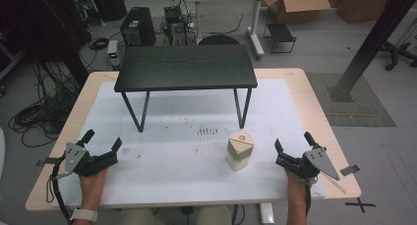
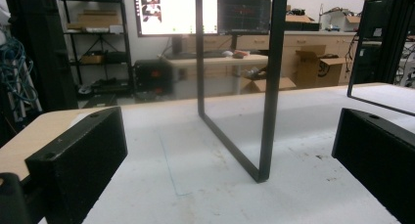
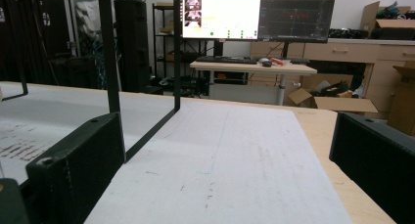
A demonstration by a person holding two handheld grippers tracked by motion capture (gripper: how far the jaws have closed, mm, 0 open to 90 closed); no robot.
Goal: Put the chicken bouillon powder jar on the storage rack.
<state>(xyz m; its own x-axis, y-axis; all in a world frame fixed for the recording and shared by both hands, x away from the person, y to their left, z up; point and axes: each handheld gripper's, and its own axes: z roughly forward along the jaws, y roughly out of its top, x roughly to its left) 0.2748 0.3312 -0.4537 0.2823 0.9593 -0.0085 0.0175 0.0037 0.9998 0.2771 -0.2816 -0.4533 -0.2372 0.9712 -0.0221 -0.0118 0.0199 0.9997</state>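
Here the left hand-held gripper [image 1: 102,144] rests low at the left edge of the white sheet [image 1: 196,171] that covers the table [image 1: 314,92], jaws spread wide with nothing between them. In the left gripper view its two black jaws frame a thin black leg [image 2: 268,87] of the small black stand [image 1: 187,68], which sits at the far middle of the sheet. Nearer the person, right of centre, a cream-coloured container [image 1: 240,150] with a three-cornered top stands upright on the sheet, apart from the stand and well apart from the left hand-held gripper. The right hand-held gripper [image 1: 293,145] lies just beside it, on its right, not touching it; its jaws stand wide apart and hold nothing.
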